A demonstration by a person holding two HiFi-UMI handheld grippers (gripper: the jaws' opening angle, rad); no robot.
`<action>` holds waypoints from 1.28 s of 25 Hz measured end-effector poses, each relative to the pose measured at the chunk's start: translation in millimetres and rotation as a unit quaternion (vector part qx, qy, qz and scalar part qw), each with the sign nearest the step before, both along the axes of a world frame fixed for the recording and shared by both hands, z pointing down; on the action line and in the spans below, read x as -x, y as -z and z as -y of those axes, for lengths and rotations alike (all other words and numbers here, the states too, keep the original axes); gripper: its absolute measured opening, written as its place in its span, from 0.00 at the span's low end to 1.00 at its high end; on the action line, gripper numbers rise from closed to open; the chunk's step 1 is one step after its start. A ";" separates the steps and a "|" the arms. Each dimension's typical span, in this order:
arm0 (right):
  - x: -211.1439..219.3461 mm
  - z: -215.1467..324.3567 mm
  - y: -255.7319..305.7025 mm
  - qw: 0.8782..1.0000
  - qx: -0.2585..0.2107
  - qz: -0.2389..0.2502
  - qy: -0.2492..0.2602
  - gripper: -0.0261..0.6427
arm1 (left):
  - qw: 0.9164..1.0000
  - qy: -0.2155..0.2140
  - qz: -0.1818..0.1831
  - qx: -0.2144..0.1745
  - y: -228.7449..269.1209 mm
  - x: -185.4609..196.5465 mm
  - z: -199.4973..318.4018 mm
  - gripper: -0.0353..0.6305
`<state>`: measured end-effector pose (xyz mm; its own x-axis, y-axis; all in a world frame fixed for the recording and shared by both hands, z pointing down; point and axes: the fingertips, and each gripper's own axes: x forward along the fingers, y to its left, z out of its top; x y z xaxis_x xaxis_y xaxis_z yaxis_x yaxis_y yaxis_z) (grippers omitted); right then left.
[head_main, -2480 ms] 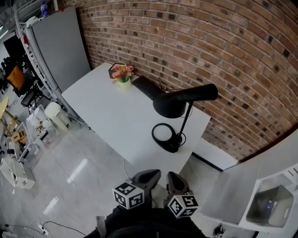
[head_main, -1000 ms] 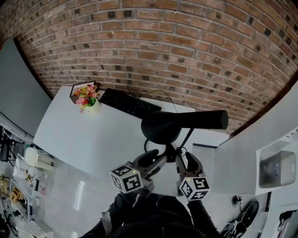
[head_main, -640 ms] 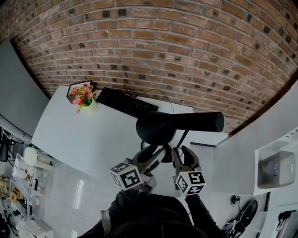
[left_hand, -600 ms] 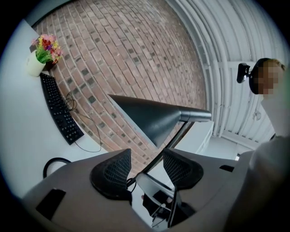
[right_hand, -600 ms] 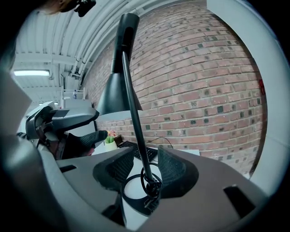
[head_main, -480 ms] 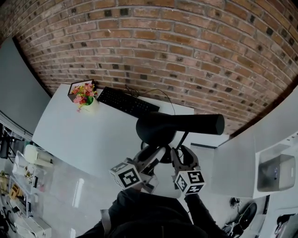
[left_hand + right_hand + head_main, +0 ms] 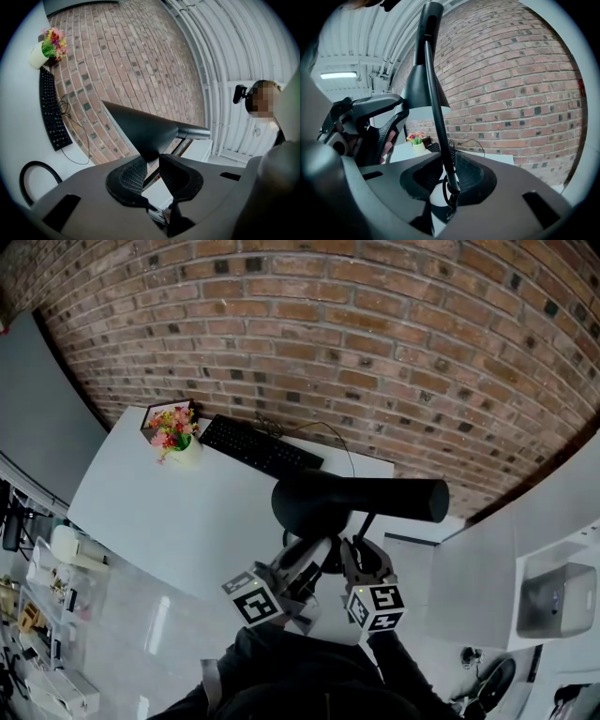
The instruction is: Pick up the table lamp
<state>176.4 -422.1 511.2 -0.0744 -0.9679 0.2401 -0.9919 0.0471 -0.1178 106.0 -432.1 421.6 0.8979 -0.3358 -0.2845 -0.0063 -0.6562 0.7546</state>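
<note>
The black table lamp [image 7: 314, 505] stands at the near right corner of the white table [image 7: 150, 512], its tube head [image 7: 398, 498] lying level above the stem. My left gripper [image 7: 317, 551] reaches up under the shade [image 7: 140, 131]. Its jaws are closing with the shade's lower rim dipping between them, and a gap still shows beside the rim in the left gripper view, around the left gripper [image 7: 151, 161]. My right gripper [image 7: 354, 551] is at the stem [image 7: 436, 108]. The right gripper [image 7: 445, 171] has closing jaws, with the stem and cable between them and light still showing on one side.
A black keyboard [image 7: 258, 448] and a small pot of flowers [image 7: 178, 442] lie at the table's back by the brick wall [image 7: 375, 352]. A grey partition [image 7: 478, 587] stands right of the table. A person [image 7: 265, 101] shows in the left gripper view.
Both grippers came in from below the table's edge up to the lamp. The left one rose under the shade, the right one closed in on the stem, and both pairs of jaws have narrowed.
</note>
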 end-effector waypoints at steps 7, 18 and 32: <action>2.5 0.3 0.4 1.000 -0.001 -0.012 0.019 0.13 | 1.000 -0.008 -0.017 0.009 -0.1 0.3 -0.3 0.16; -7.7 -0.3 3.8 1.000 -0.023 -0.015 -0.010 0.13 | 0.999 -0.032 -0.026 0.017 -0.3 -13.4 -6.2 0.14; -15.4 1.6 19.2 0.998 -0.051 -0.042 -0.007 0.11 | 0.999 -0.015 -0.025 -0.027 14.0 -24.8 -4.5 0.09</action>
